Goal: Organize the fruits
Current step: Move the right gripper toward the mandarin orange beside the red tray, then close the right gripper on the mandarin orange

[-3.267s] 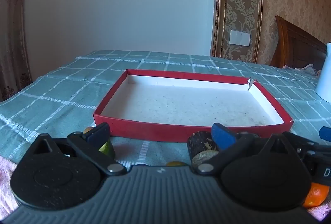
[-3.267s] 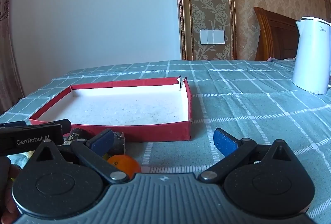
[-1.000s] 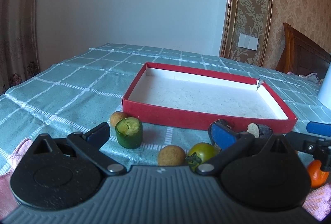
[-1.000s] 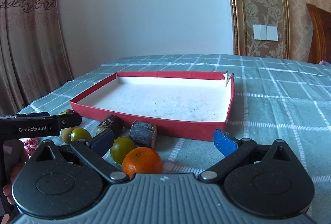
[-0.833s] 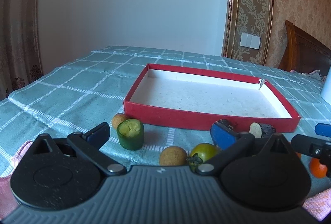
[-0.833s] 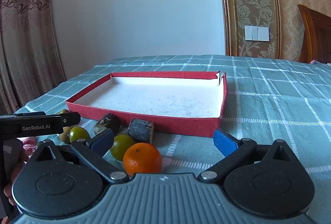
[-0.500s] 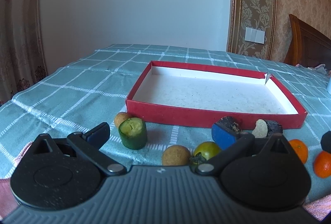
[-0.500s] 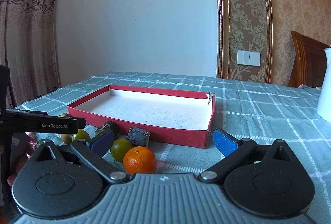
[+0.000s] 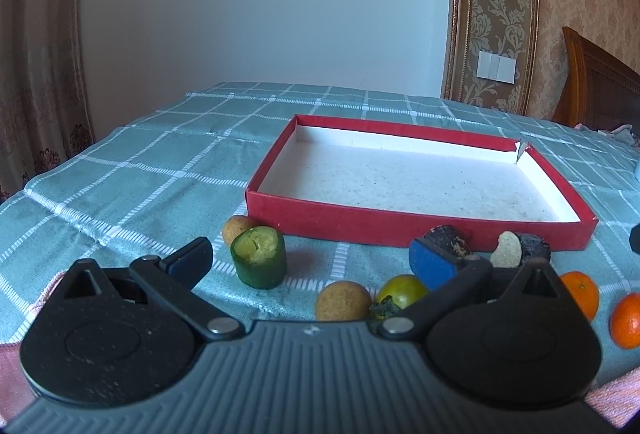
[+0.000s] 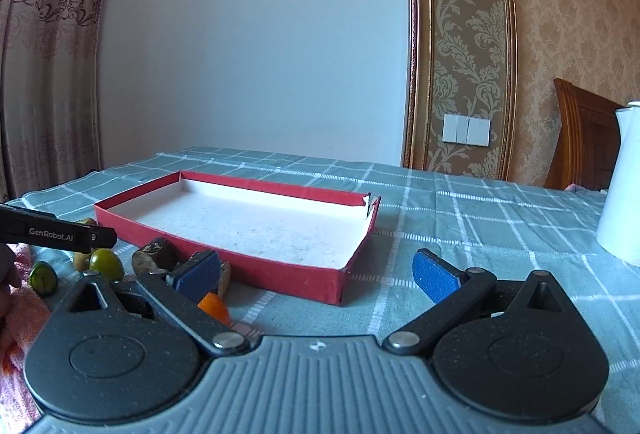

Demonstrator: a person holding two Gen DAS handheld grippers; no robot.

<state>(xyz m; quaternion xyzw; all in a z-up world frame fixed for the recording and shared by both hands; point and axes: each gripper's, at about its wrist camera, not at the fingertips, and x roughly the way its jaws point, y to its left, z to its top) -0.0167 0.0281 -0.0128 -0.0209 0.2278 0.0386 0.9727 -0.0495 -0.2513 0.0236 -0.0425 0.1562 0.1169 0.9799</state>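
Observation:
A shallow red box (image 9: 352,224) (image 10: 280,282) with a bare white floor lies on the checked cloth. In front of it lie a cut green fruit (image 9: 260,258), two brown round fruits (image 9: 342,301) (image 9: 236,228), a green tomato (image 9: 402,290), two dark chunks (image 9: 446,238) (image 9: 532,248) and two oranges (image 9: 582,292) (image 9: 626,320). My left gripper (image 9: 310,264) hangs open above them, holding nothing. My right gripper (image 10: 316,276) is open too, over the box's near right corner, with an orange (image 10: 214,308) by its left finger.
A white kettle (image 10: 622,185) stands on the table at the right. A wooden chair (image 10: 580,137) sits behind it. Pink cloth (image 9: 24,330) lies at the near left edge. The left gripper's body (image 10: 52,232) reaches in from the left of the right wrist view.
Both grippers have risen and drawn back from the box, bringing more fruit into sight. The right gripper has swung right, off the fruits. Both stay open.

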